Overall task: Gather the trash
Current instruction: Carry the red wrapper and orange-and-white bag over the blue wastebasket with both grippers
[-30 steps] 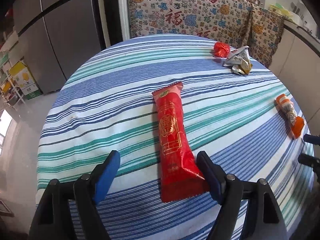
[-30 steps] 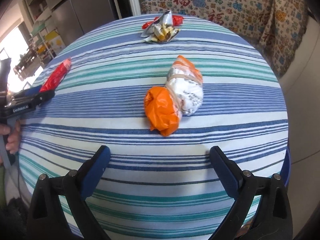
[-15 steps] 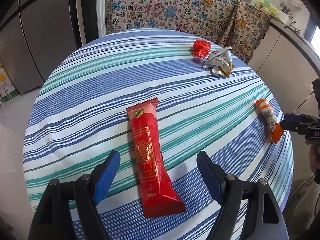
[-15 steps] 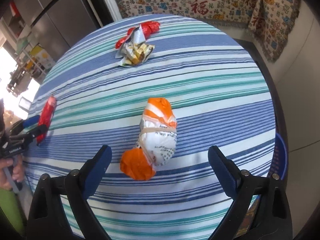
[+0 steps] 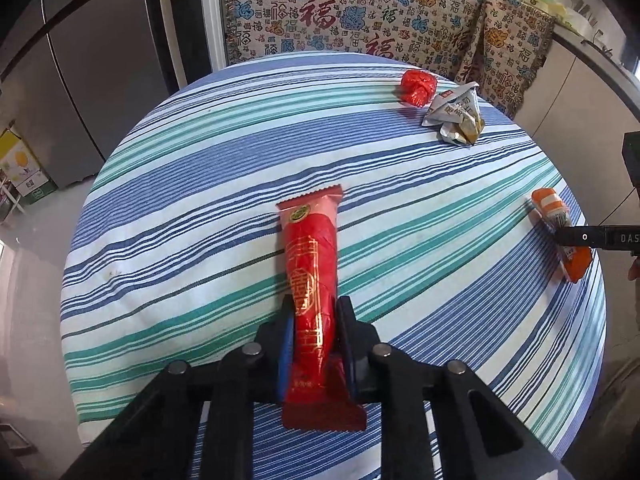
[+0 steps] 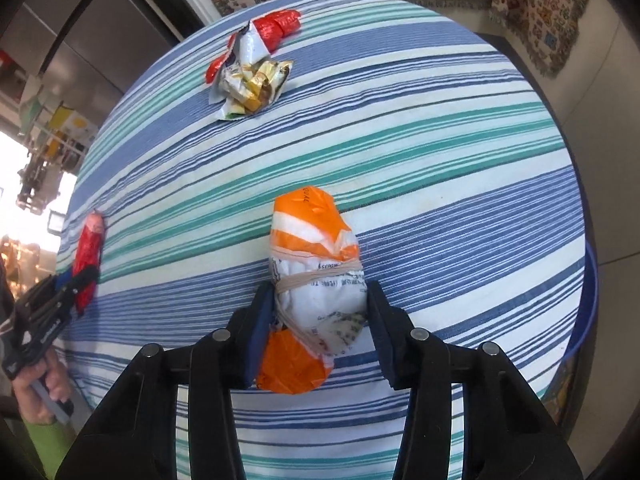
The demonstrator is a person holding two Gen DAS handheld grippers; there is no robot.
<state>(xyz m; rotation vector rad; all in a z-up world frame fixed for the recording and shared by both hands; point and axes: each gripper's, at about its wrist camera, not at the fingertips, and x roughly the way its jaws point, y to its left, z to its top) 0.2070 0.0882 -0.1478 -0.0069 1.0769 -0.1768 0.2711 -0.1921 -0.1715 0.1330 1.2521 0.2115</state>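
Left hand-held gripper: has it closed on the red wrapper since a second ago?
Yes. The left hand-held gripper was open; now its fingers pinch the long red wrapper, which still lies on the striped tablecloth.

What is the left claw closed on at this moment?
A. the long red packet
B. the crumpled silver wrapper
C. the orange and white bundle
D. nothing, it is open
A: in the left wrist view the left claw has both pads pressed against the sides of the long red packet, which lies on the striped table.
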